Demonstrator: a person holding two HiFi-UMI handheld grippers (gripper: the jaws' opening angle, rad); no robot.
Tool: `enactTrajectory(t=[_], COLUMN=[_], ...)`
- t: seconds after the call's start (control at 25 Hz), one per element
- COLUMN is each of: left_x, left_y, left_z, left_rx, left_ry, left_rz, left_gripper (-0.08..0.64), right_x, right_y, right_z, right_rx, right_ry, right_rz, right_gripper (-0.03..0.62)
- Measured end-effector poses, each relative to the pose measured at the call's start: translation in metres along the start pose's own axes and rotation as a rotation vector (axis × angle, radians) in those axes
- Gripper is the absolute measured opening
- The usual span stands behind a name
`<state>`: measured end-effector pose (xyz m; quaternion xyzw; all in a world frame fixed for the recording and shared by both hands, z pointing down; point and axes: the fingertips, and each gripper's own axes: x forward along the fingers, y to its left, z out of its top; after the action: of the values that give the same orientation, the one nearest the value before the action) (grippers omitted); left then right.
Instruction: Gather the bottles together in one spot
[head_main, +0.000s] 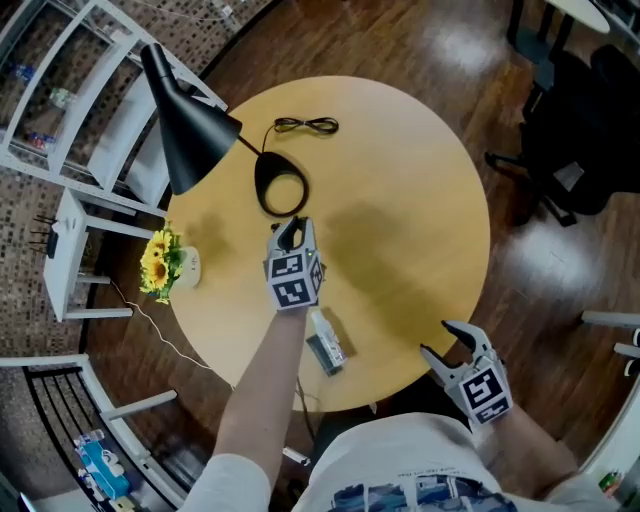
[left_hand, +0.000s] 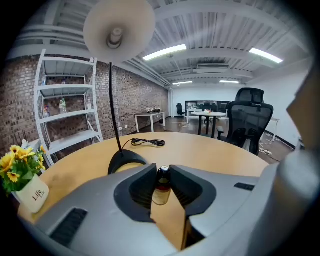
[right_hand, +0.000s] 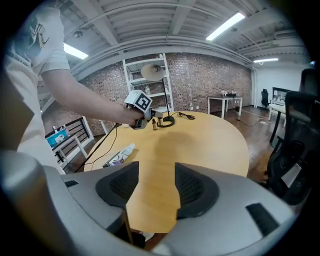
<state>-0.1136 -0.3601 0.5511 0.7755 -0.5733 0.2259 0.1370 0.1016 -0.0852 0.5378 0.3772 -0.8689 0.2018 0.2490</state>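
A small brown bottle (left_hand: 160, 192) with a dark cap stands upright between the jaws of my left gripper (left_hand: 161, 182), which is shut on it. In the head view that left gripper (head_main: 291, 232) sits just in front of the lamp base, and its body hides the bottle. The right gripper view shows the same brown bottle (right_hand: 154, 123) upright at the left gripper's tips. A white bottle (head_main: 326, 342) with a dark label lies on its side near the table's front edge, under my left forearm. My right gripper (head_main: 447, 345) hangs open and empty over the front right edge.
The round wooden table (head_main: 400, 200) carries a black desk lamp (head_main: 185, 115) with a ring base (head_main: 281, 188), a coiled cable (head_main: 306, 125) behind it, and a pot of yellow flowers (head_main: 165, 262) at the left edge. A white shelf (head_main: 70, 110) and an office chair (head_main: 570, 120) stand off the table.
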Motion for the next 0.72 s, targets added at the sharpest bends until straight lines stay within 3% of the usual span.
enactTrajectory(t=[0.24, 0.56, 0.72], left_x=[0.033, 0.044, 0.044], left_y=[0.021, 0.029, 0.032], left_z=[-0.023, -0.031, -0.034], left_rx=[-0.021, -0.097, -0.087], left_ry=[0.017, -0.006, 0.002], left_rz=[0.057, 0.055, 0.053], left_gripper=[0.080, 0.080, 0.086], right_x=[0.002, 0.005, 0.012], right_y=[0.000, 0.004, 0.008], right_z=[-0.021, -0.031, -0.026], right_rx=[0.071, 0.090, 0.072], right_ry=[0.058, 0.080, 0.077], right_rz=[-0.005, 0.007, 0.015], right_gripper=[0.250, 0.250, 0.250])
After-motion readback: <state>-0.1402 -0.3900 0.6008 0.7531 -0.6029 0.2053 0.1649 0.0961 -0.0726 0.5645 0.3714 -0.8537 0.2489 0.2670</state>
